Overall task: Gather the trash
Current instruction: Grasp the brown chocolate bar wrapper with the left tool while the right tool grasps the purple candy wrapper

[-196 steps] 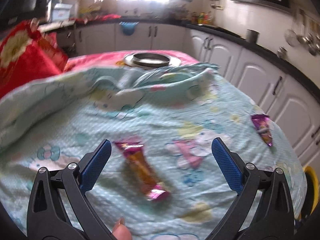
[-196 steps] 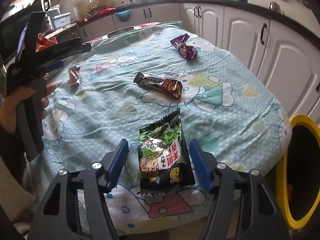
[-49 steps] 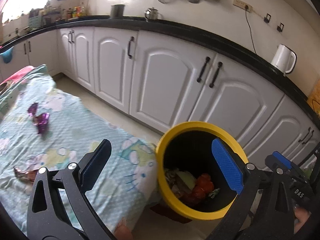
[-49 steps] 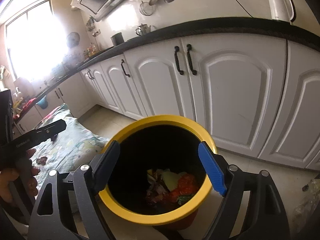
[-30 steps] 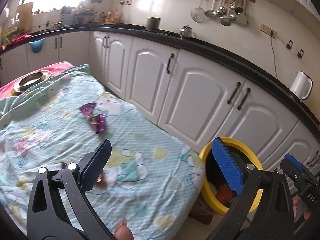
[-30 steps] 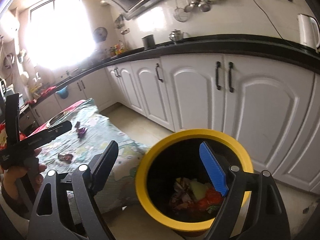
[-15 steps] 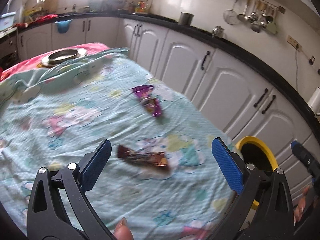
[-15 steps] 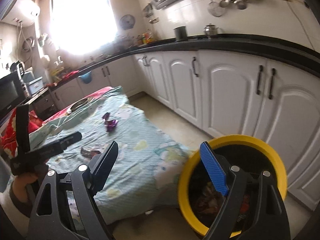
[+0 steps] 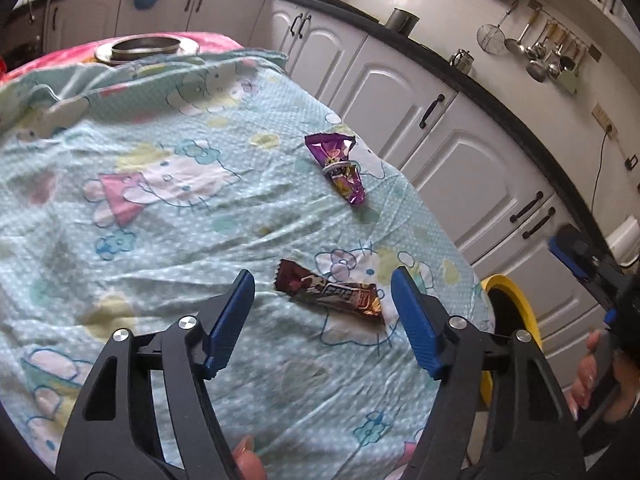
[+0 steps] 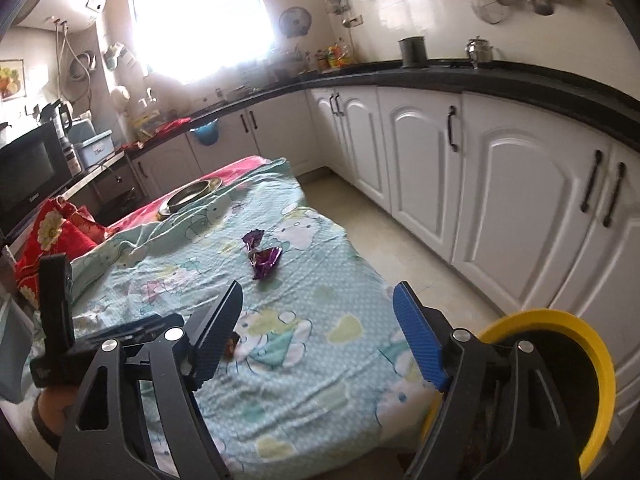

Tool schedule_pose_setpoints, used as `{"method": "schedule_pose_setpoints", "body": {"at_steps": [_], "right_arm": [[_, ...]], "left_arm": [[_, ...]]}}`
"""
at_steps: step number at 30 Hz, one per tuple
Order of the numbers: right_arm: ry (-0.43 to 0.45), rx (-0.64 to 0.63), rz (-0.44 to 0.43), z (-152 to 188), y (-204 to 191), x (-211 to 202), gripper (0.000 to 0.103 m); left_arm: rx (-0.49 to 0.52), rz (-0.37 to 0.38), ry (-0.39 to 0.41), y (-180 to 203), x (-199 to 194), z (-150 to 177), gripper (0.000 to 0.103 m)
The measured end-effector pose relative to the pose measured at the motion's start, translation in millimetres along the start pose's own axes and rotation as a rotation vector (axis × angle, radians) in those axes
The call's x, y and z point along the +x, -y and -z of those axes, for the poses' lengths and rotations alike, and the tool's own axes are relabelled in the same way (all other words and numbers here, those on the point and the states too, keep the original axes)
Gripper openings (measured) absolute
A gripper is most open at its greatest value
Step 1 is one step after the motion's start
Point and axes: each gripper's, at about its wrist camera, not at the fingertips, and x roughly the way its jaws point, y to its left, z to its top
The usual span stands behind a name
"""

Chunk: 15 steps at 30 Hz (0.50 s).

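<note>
A brown candy-bar wrapper point(image 9: 332, 294) lies on the light-blue cartoon cloth point(image 9: 160, 200) of the table. My left gripper point(image 9: 325, 304) hovers just over it. Its jaws are closing with the wrapper between the blue pads, and gaps still show on both sides. A crumpled purple wrapper point(image 9: 340, 164) lies farther back. My right gripper point(image 10: 320, 320) is over the table's near edge, its jaws closing with nothing between them. From there the purple wrapper point(image 10: 264, 258) lies ahead, and the brown wrapper point(image 10: 231, 346) peeks out behind the left finger. The yellow bin point(image 10: 536, 315) stands low right.
The yellow bin point(image 9: 516, 308) stands on the floor off the table's right edge. White cabinets point(image 10: 500, 200) line the far side across a strip of floor. A metal bowl point(image 9: 146, 46) sits at the table's far end, with a red cushion point(image 10: 48, 236) to its left. A hand holds the right gripper point(image 9: 580, 260).
Both views have swung from the bin to the table. My left gripper has come down over the brown wrapper and its jaws have narrowed. My right gripper has pulled away from the bin.
</note>
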Motion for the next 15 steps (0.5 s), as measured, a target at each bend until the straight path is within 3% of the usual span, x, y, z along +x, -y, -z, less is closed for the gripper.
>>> {"method": "schedule_pose_setpoints", "body": {"at_steps": [5,8,15], "right_arm": [[-0.07,-0.044,-0.065,-20,-11,41,0.065],[-0.124,-0.08,-0.11,-31,-23,71,0.059],[-0.26,-0.194,-0.167,-44,-58,148,0.044]], "left_arm": [[0.004,-0.004,-0.031,3,18,-1,0.057],[0.015,-0.024,-0.064,4,31,2,0.047],[0.085,-0.057,-0.056,10,35,8,0.041]]}}
